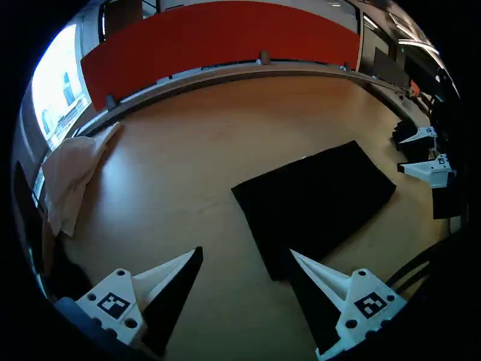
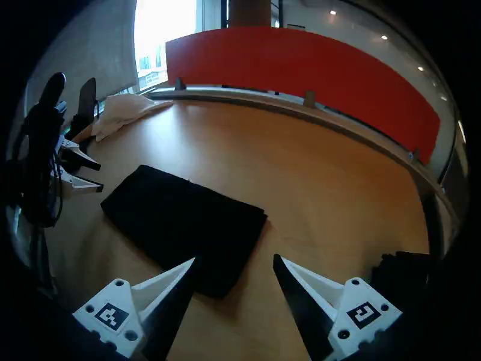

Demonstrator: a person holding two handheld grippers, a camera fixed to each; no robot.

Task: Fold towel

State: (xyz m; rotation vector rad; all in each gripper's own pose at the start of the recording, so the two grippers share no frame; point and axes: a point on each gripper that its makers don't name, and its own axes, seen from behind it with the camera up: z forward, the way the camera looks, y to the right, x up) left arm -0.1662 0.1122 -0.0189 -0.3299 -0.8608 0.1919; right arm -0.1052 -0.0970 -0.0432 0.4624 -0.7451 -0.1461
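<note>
Left gripper [image 1: 245,251] spread wide, nothing between its fingers, seen from its own view at 6 o'clock over the table [image 1: 198,156]. Black towel [image 1: 312,207] lies flat on the wood as a rectangle, at about 1 o'clock from that gripper. Its near corner runs in behind the tip of the finger on the picture's right; contact there cannot be told. Right gripper [image 1: 415,155] sits at 3 o'clock in this view, just past the towel's far end, its two white fingers apart and holding nothing.

Right gripper view: right gripper [image 2: 234,259] at 6 o'clock, fingers also spread, empty. Towel [image 2: 180,219] at roughly 11 o'clock from it, near edge overlapped by the tip of the finger on the picture's left; touching or just above, cannot tell. Left gripper [image 2: 95,174] at 9 o'clock, beside the towel's far short end, fingers parted.

So the towel lies between the two grippers, neither one pinching it.

Pale cloth [image 1: 75,174] bunched at 9 o'clock in the left gripper view, at the table's edge, well apart from the towel. Same cloth [image 2: 123,108] at 10 o'clock in the right gripper view. Red panel [image 1: 222,45] stands along the table's far edge at 12 o'clock, bright window [image 1: 57,96] beside it.
</note>
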